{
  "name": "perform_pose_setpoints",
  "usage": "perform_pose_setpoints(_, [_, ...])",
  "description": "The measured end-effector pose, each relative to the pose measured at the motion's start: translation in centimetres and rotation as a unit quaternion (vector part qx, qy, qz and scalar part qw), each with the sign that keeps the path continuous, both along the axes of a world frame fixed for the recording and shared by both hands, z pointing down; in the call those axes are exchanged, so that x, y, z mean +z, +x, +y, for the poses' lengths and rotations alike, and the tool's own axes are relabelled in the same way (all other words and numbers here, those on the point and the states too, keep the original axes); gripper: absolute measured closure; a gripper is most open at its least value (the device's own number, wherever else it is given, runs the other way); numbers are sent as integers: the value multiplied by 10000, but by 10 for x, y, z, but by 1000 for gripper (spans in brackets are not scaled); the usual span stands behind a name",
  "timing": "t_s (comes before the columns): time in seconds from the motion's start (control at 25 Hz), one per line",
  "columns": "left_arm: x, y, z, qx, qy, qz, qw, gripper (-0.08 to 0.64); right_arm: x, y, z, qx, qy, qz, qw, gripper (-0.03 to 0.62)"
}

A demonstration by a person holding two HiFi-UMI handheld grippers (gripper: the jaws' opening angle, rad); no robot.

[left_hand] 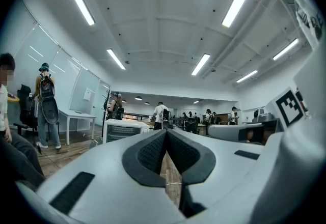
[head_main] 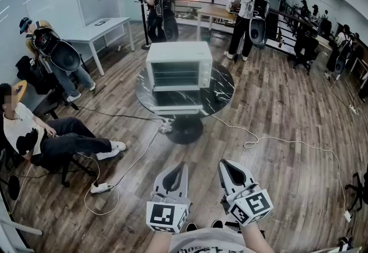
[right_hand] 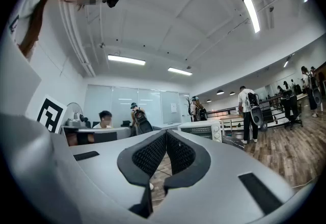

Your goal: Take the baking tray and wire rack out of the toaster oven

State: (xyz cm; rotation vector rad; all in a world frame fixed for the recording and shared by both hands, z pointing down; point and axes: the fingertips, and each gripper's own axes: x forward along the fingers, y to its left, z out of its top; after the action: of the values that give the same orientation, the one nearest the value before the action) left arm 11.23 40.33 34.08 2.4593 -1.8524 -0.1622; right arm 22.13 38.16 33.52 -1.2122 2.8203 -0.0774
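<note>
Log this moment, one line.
phase: pre-approach | left tool: shut, empty | right tool: shut, empty | toaster oven: door open, on round table, ahead

A round dark marble table (head_main: 223,92) stood mid-room on a wood floor (head_main: 287,177), a white cable (head_main: 276,141) trailing off to its right. A person (head_main: 34,134) sat at near left; a white desk (head_main: 103,29) stood far left, a coat stand (head_main: 141,10) beside it

One toaster oven (head_main: 179,66), one round table (head_main: 222,94), two tongs: left tongs (head_main: 183,164), right tongs (head_main: 223,163).
</note>
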Motion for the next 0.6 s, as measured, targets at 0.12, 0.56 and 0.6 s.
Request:
perform_pose_setpoints(0.12, [-1,-4,0,-24,6,-11,10000,558,0,-3,0,-3,-9,16,10000,591])
perform_pose_setpoints(0.56, [0,-16,-6,-77,6,105,9999,558,1,-9,-9,-37,-33,55,10000,591])
perform_pose_setpoints(0.6, [1,-17,-7,-78,2,115,9999,558,1,-11,-9,-55,-35,68,10000,591])
